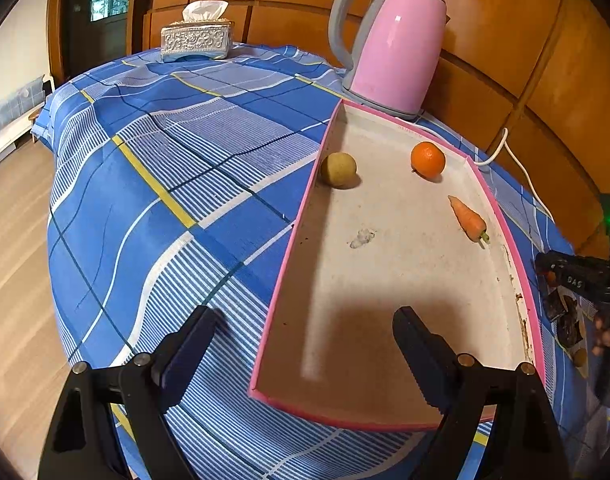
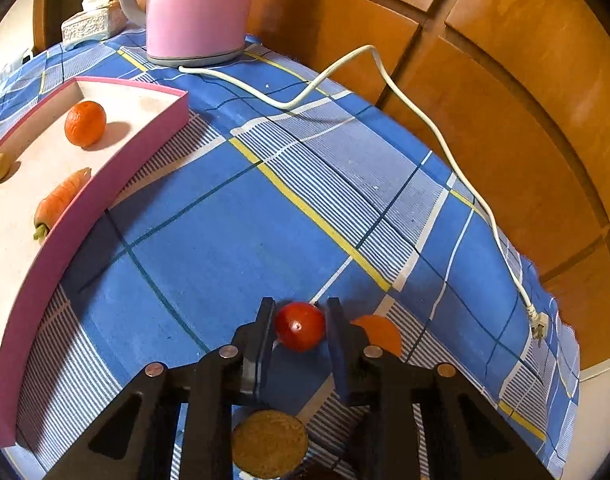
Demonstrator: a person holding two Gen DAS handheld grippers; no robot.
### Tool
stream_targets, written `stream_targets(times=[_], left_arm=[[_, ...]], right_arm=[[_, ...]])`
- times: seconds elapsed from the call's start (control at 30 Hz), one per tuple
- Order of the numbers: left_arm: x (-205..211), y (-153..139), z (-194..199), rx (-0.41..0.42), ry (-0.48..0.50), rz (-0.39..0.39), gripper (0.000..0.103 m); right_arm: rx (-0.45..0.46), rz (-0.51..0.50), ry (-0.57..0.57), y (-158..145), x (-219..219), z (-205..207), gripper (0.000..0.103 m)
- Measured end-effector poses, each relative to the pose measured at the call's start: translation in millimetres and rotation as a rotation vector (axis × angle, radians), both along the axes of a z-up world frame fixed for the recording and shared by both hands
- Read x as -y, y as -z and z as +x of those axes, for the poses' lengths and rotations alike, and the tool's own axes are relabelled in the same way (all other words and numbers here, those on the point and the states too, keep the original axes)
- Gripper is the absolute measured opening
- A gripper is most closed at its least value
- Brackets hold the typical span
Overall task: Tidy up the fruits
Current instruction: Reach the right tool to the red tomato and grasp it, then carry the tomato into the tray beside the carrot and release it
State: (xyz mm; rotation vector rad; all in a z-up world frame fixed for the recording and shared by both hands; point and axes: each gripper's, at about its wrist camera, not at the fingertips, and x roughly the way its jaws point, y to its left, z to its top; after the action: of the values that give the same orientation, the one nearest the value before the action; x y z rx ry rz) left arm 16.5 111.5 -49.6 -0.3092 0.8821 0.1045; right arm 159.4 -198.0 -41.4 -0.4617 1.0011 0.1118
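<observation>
Pinching a small glossy red tomato [image 2: 299, 330], the right tongs [image 2: 301, 320] sit low on the blue plaid-clothed surface [image 2: 225, 240]. The left tongs [image 1: 305, 328] hang spread wide over the pink-rimmed white tray [image 1: 385, 280], its round orange [image 1: 427, 159] at one o'clock.

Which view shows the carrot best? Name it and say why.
The left wrist view: the carrot lies whole inside the pink tray, tip to stem. In the right wrist view the tray's wall cuts off part of the carrot.
</observation>
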Motion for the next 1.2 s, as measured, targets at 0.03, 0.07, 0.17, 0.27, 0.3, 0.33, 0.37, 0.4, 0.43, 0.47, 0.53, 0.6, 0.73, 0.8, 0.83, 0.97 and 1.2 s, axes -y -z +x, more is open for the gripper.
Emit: stream_targets(times=[0.03, 0.07, 0.17, 0.27, 0.3, 0.33, 0.37, 0.4, 0.43, 0.47, 0.53, 0.6, 0.73, 0.8, 0.83, 0.97, 1.2], left_arm=[[0.1, -0.3, 0.1, 0.001, 0.000, 0.000, 0.091], [0.0, -0.3, 0.2, 0.001, 0.001, 0.000, 0.091], [1.6, -1.1, 0.5, -0.001, 0.006, 0.002, 0.091], [2.2, -2.2, 0.9, -0.002, 0.009, 0.003, 0.091], [2.4, -2.5, 0.4, -0.001, 0.008, 0.005, 0.091], [2.1, -2.6, 0.2, 0.000, 0.007, 0.004, 0.091], [1.9, -2.8, -0.3, 0.000, 0.006, 0.003, 0.091], [1.8, -2.8, -0.7, 0.000, 0.006, 0.003, 0.091], [1.7, -2.9, -1.0, 0.000, 0.005, 0.003, 0.091], [1.6, -3.0, -1.4, 0.001, 0.005, 0.002, 0.091], [1.8, -2.9, -1.4, 0.001, 0.005, 0.002, 0.091], [2.0, -2.9, -1.9, 0.001, 0.005, 0.001, 0.091], [2.3, -3.1, -2.6, 0.000, 0.007, 0.000, 0.091], [2.3, -3.5, -2.7, 0.001, 0.007, 0.001, 0.091], [2.0, -3.6, -2.9, 0.001, 0.006, 0.000, 0.091], [2.0, -2.5, -2.6, -0.005, 0.006, -0.002, 0.091], [1.8, -1.5, -2.6, -0.009, 0.006, -0.003, 0.091]], right_arm=[[0.013, 0.017, 0.002, -3.7, -0.9, -1.7, 0.025], [0.019, 0.028, 0.004, -7.6, -3.0, -2.9, 0.025], [0.039, 0.082, -0.006, -22.5, -9.9, -12.1, 0.025], [0.048, 0.135, -0.046, -33.1, -22.5, -23.8, 0.025], [0.047, 0.147, -0.055, -35.6, -26.5, -26.9, 0.025], [0.041, 0.158, -0.054, -37.5, -30.0, -28.3, 0.025], [0.040, 0.174, -0.061, -39.5, -33.4, -31.3, 0.025], [0.039, 0.190, -0.068, -41.3, -37.7, -34.7, 0.025], [0.037, 0.206, -0.073, -43.1, -41.6, -37.3, 0.025], [0.036, 0.220, -0.078, -45.4, -44.9, -40.4, 0.025], [0.035, 0.244, -0.090, -47.1, -52.0, -44.5, 0.025], [0.026, 0.277, -0.108, -49.6, -59.2, -49.9, 0.025], [0.004, 0.328, -0.159, -50.9, -74.3, -59.3, 0.025], [-0.008, 0.345, -0.182, -50.5, -81.8, -62.3, 0.025], [-0.014, 0.350, -0.195, -50.2, -86.9, -64.1, 0.025], [-0.022, 0.361, -0.227, -48.7, -100.0, -68.2, 0.025], [-0.036, 0.377, -0.234, -44.1, -115.0, -63.7, 0.025]])
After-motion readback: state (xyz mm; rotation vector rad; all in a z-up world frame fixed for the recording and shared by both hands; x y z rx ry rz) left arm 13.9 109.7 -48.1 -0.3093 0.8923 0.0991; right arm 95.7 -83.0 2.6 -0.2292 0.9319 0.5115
